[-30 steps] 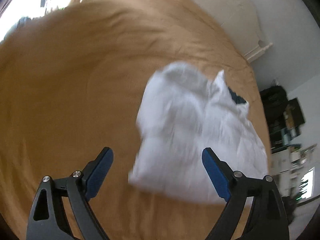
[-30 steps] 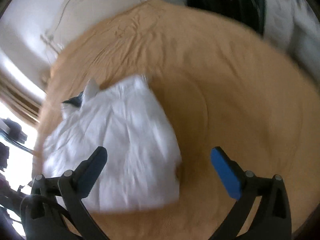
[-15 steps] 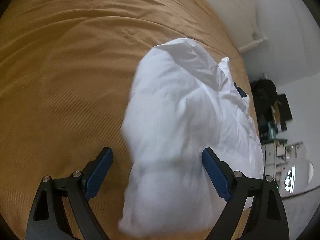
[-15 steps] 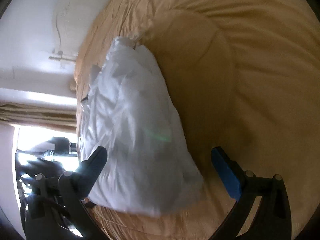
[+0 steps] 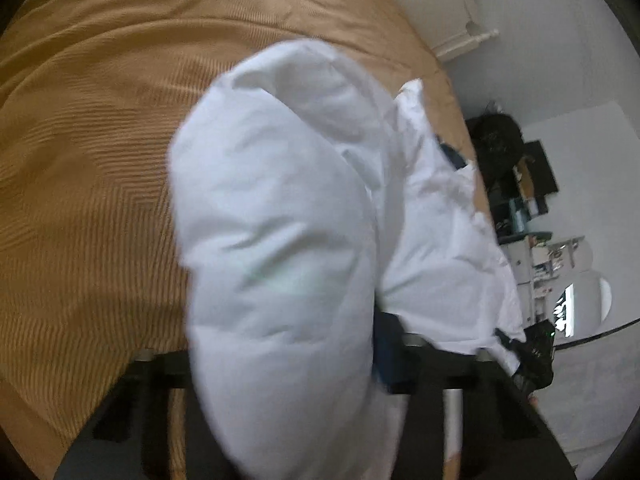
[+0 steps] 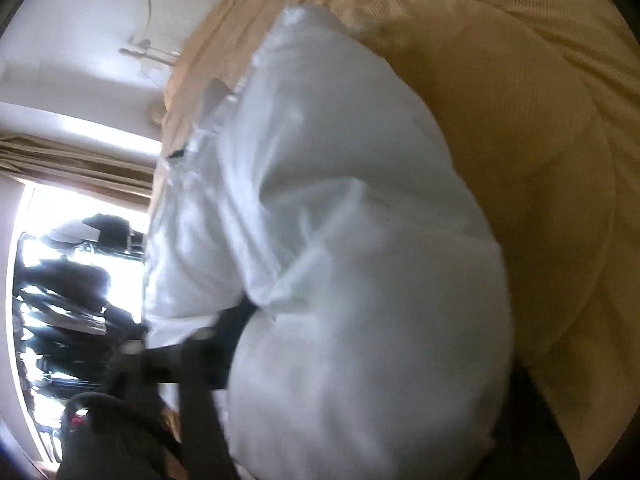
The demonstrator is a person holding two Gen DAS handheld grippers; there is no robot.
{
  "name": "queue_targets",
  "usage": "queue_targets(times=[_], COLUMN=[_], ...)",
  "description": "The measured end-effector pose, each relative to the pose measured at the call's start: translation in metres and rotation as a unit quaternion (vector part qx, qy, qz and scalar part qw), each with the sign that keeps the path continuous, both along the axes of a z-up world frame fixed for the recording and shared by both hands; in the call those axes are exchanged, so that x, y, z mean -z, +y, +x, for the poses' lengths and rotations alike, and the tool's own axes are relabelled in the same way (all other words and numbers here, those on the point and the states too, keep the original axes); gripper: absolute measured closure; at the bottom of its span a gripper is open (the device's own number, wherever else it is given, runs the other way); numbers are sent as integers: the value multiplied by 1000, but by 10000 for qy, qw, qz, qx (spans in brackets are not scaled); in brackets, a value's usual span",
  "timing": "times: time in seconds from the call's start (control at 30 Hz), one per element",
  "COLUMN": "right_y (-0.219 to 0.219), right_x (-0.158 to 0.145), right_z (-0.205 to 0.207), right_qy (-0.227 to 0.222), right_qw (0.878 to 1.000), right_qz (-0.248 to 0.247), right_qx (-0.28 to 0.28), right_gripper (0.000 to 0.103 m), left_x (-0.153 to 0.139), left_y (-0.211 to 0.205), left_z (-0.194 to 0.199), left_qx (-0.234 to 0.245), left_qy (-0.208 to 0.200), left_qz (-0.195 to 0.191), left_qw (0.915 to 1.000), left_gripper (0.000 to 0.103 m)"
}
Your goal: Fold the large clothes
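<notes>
The white garment (image 5: 276,216) lies bunched on the bed (image 5: 88,128), which is covered with an orange-brown ribbed spread. In both wrist views the cloth fills the middle of the picture, puffed up into rounded folds, with more of it trailing toward the far edge of the bed, where a dark blue patch (image 5: 452,156) shows at what looks like its collar.

The left claw (image 5: 280,360) is tilted downward toward the bed, and its jaws are closing with a thick fold of the garment between them. The cloth hides most of both fingers; only a dark blue pad (image 5: 390,356) shows on the right side, right against the fabric. Whether the pads already press on it cannot be told through the blur.

The right claw (image 6: 360,360) also points down at the bed, jaws closing around the near bulge of the garment. One dark finger (image 6: 224,344) shows at the left edge of the cloth; the other is covered. A firm grip cannot be confirmed here either.
</notes>
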State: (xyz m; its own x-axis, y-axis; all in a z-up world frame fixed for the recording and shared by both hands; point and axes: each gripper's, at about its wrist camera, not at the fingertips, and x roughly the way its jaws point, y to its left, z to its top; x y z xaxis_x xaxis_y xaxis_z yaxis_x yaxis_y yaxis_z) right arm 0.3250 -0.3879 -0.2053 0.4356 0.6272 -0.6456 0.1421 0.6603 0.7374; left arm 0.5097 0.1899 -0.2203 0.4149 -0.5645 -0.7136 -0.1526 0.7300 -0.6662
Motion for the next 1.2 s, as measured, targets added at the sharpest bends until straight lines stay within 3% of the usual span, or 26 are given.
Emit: queue_targets(times=[0.07,0.17,0.27,0.4,0.53,0.6,0.63,0.7,0.77,0.83,0.9,0.97,1.03,1.1,1.2], right_y=[2,7,12,13,17,19,22,25,28,15,-1,-21,-45,-53,-28], right_x=[-14,-41,-65,-84,-83,-74,-59,-34,7,23,19,2,-26,-59,-107], right_z=[-1,-8,-20,-59,-122,-148,-165,-178,-177,-181,-186,-194,-201,-200,-178], right_qy=[-67,-177,-223,-97,115,259,464,781,1260,1343,1351,1228,1125,949,374], right_qw=[10000,9997,9994,9984,9974,9972,9968,9962,9919,9896,9875,9884,9845,9776,9673], right_qz=[8,121,206,546,710,706,651,394,32,338,519,236,-448,-1161,-2149], right_qx=[5,64,137,148,-12,-45,-39,-37,157,396,620,862,1269,1480,1296], right_gripper=[73,81,84,85,85,84,80,61,23,19,19,19,19,21,31], left_x=[-18,-45,-75,-111,-99,-58,-41,-7,2,-1,-18,-42,-76,-107,-139], left_y=[0,-2,0,16,21,23,25,34,48,60,76,95,106,94,40], left_z=[-6,-22,-47,-109,-176,-208,-217,-232,-239,-240,-241,-243,-244,-239,-228], left_qx=[0,139,203,141,64,11,-47,-293,-539,-720,-854,-1129,-1347,-1216,-631], left_qy=[-96,-119,-221,-338,64,548,739,837,723,752,655,535,410,200,-280], left_qz=[125,540,681,441,115,71,58,-355,-763,-785,-510,58,826,1374,1416], left_qw=[9999,9984,9972,9984,9999,9985,9972,9954,9930,9915,9929,9922,9866,9828,9875], left_gripper=[83,88,89,89,89,84,80,62,56,49,48,50,50,50,47])
